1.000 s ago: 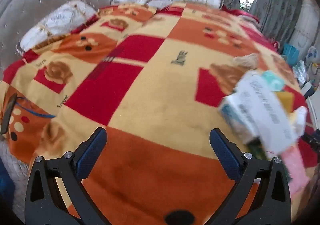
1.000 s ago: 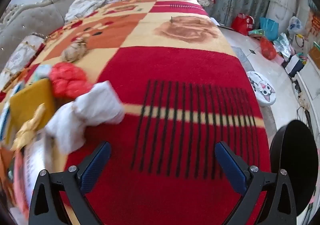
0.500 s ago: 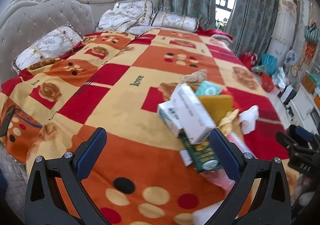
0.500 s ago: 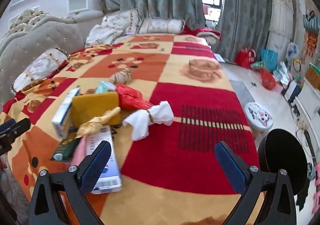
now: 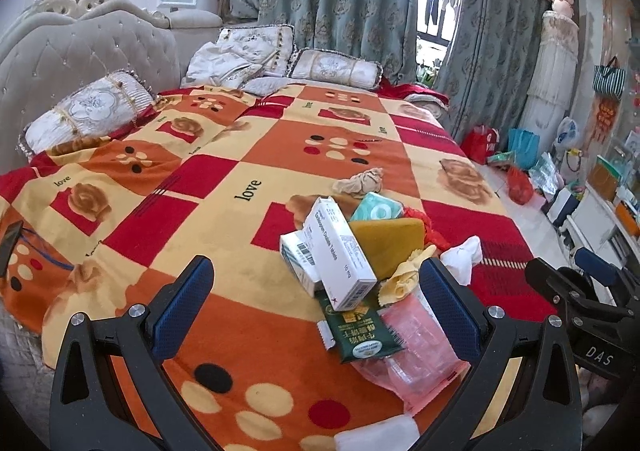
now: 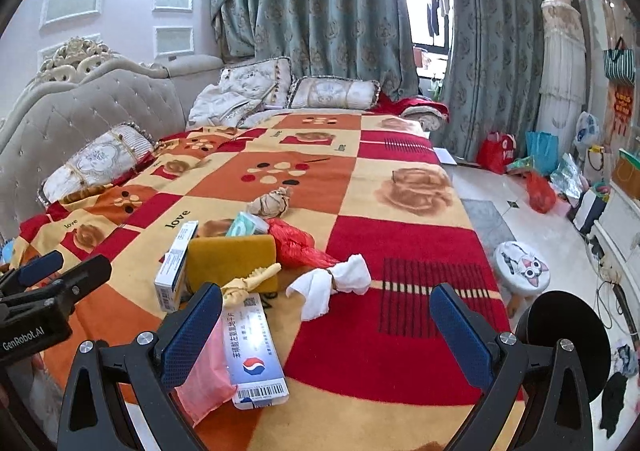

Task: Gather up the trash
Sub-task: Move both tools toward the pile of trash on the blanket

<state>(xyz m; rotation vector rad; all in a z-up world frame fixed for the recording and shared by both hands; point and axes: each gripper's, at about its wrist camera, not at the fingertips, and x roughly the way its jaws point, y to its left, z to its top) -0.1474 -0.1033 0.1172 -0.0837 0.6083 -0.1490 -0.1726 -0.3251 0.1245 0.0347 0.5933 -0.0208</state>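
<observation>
Your left gripper (image 5: 316, 307) and right gripper (image 6: 326, 335) both hover with jaws spread wide and holding nothing above the bed's patchwork blanket (image 6: 400, 219), where the trash pile (image 5: 360, 259) of white boxes, yellow sponge, green packet, pink wrapper and crumpled tissue (image 6: 332, 283) lies near the foot edge.

Both wrist cameras looked from above the bed's near edge toward the curtains (image 6: 320, 11). The left one sat further left, the right one further right; both shared the trash pile (image 5: 360, 259) and pillows (image 6: 332, 93).
</observation>
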